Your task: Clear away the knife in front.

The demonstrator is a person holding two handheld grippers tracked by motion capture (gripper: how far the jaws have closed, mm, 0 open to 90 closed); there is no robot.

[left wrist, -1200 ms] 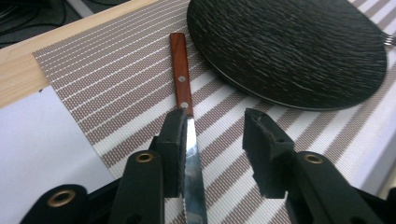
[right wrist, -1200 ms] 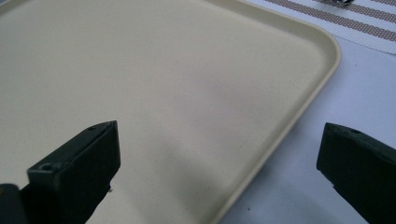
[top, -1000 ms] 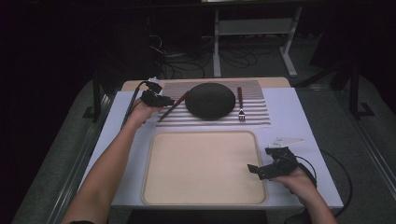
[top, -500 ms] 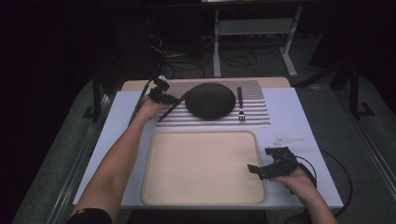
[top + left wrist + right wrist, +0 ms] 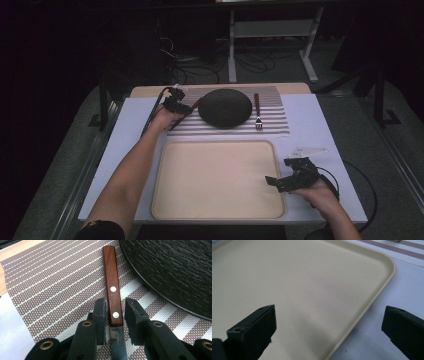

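A knife (image 5: 113,290) with a red-brown wooden handle lies on the striped placemat (image 5: 50,290), left of a dark round plate (image 5: 175,270). My left gripper (image 5: 115,305) is low over the mat and straddles the handle near the blade. Its jaws have just been closing, and a thin gap still shows on the right side. From above, the left gripper (image 5: 182,107) sits at the knife (image 5: 187,111) beside the plate (image 5: 225,107). A fork (image 5: 257,111) lies right of the plate. My right gripper (image 5: 277,181) stands open across the right rim of the beige tray (image 5: 215,180), holding nothing.
The placemat (image 5: 272,125) lies at the far side of a white table top (image 5: 320,130), with the tray (image 5: 299,290) in front of it. Cables trail from both grippers. Dark floor and a desk frame lie beyond the table.
My left hand has moved forward and down, from the mat's left edge onto the knife handle. The right hand has stayed put.
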